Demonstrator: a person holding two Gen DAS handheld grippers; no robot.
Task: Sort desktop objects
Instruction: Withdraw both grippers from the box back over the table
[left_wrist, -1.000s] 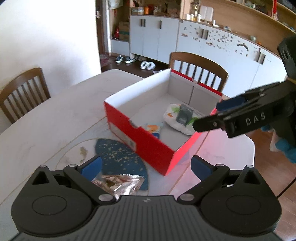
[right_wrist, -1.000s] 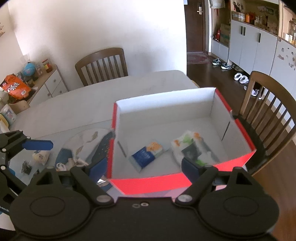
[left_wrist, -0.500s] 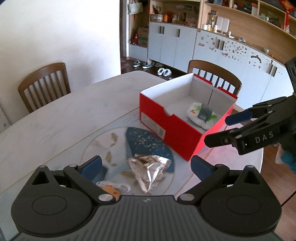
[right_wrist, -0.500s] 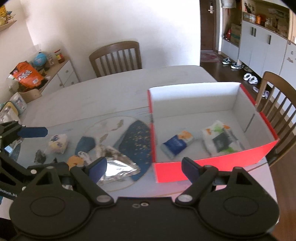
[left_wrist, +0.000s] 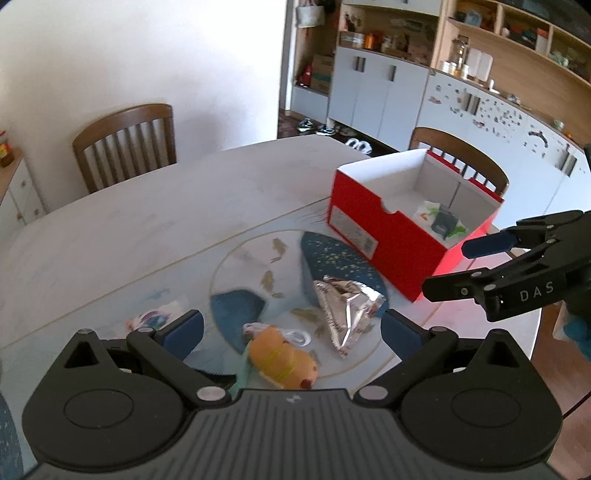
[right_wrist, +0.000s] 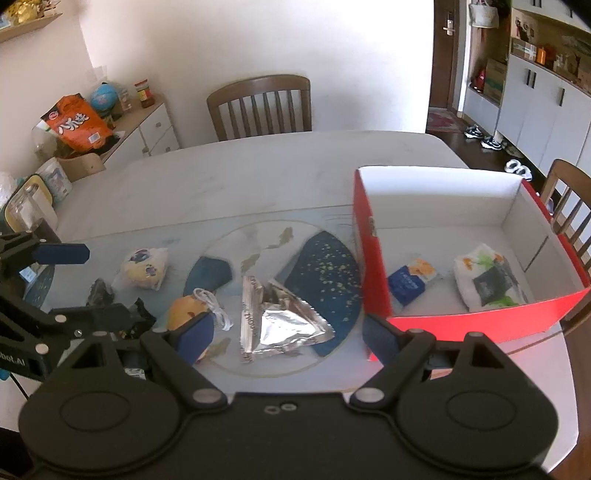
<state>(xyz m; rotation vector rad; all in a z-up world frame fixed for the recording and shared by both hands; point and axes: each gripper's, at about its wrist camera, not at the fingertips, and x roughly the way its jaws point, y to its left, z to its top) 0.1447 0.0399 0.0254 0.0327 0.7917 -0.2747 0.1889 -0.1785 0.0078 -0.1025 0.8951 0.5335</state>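
A red shoe box (right_wrist: 373, 258) (left_wrist: 373, 229) stands open on the table's right side, holding a blue tissue pack (right_wrist: 408, 282) and a white wipes pack (right_wrist: 487, 278). Left of the box lie a silver foil packet (right_wrist: 277, 317) (left_wrist: 343, 306), an orange plush toy (left_wrist: 280, 360) (right_wrist: 184, 310), a white cord and a pale snack bag (right_wrist: 144, 267). My right gripper (right_wrist: 288, 336) (left_wrist: 448, 267) hangs open above the foil packet, holding nothing. My left gripper (left_wrist: 291, 330) (right_wrist: 81, 286) is open over the plush toy, also holding nothing.
The items lie on a glass mat (right_wrist: 258, 236) with blue patches. Wooden chairs (right_wrist: 260, 105) (left_wrist: 461, 155) stand at the far side and behind the box. A sideboard (right_wrist: 147, 129) with an orange snack bag is at the far left. The table's edge (left_wrist: 532, 332) runs close past the box.
Both grippers have moved left, away from the box and over the loose items. The foil packet and plush toy have come between the fingers in view. Both stayed open.
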